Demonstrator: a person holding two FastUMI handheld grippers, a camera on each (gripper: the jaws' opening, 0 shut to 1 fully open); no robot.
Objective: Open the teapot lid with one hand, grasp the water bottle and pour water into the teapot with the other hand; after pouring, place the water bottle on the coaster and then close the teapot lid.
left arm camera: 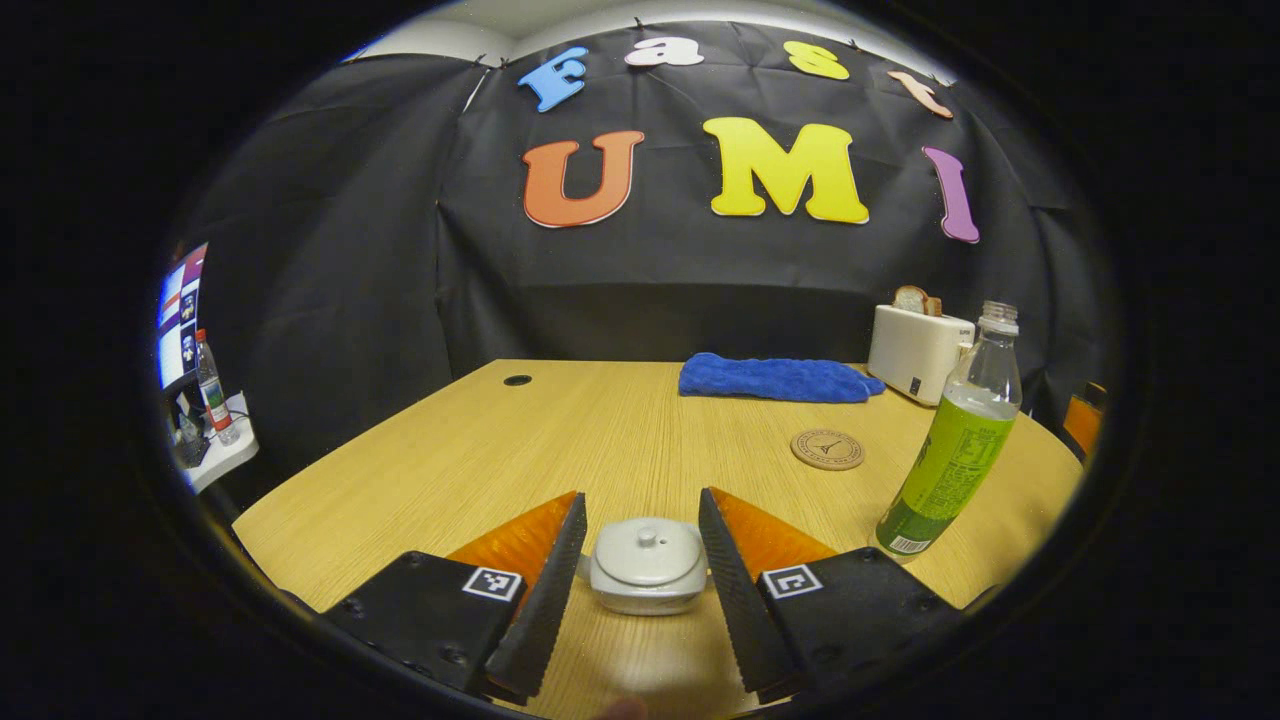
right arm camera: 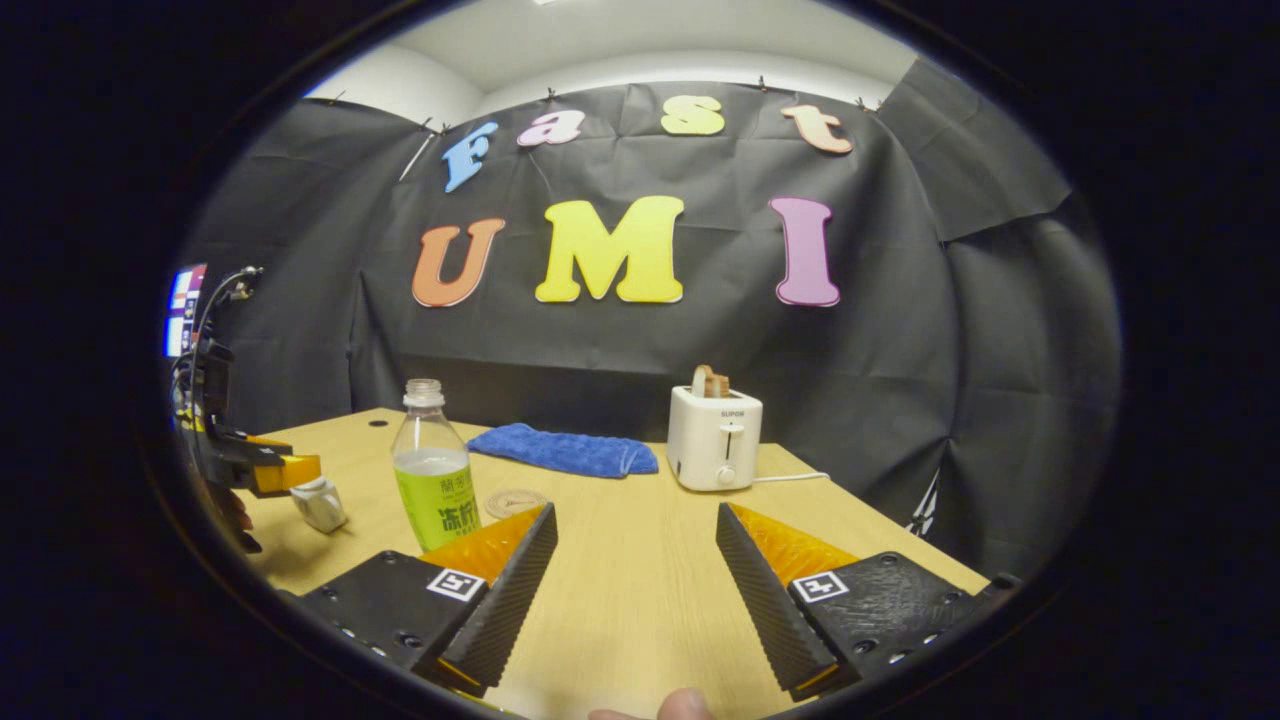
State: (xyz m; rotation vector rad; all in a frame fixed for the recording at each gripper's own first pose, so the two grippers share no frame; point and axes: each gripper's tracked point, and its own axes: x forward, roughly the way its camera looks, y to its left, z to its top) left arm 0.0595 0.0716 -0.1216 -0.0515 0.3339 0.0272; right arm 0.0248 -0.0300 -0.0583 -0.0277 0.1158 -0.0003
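A small white teapot (left arm camera: 647, 578) with its lid (left arm camera: 648, 548) on sits on the wooden table, between the fingers of my open left gripper (left arm camera: 642, 515); the fingers stand on either side of it, apart from it. An uncapped bottle (left arm camera: 955, 440) with a green label stands upright to the right. Beyond it lies a round brown coaster (left arm camera: 827, 449). In the right gripper view my right gripper (right arm camera: 634, 528) is open over bare table, with the bottle (right arm camera: 435, 480) ahead on the left, the coaster (right arm camera: 513, 501) behind it, and the teapot (right arm camera: 320, 504) at the far left under the left gripper (right arm camera: 283, 470).
A blue cloth (left arm camera: 775, 379) lies at the back of the table (left arm camera: 520, 450). A white toaster (left arm camera: 918, 350) holding bread stands at the back right, its cable (right arm camera: 790, 479) trailing to the table's edge. A side shelf (left arm camera: 215, 455) with another bottle stands off to the left.
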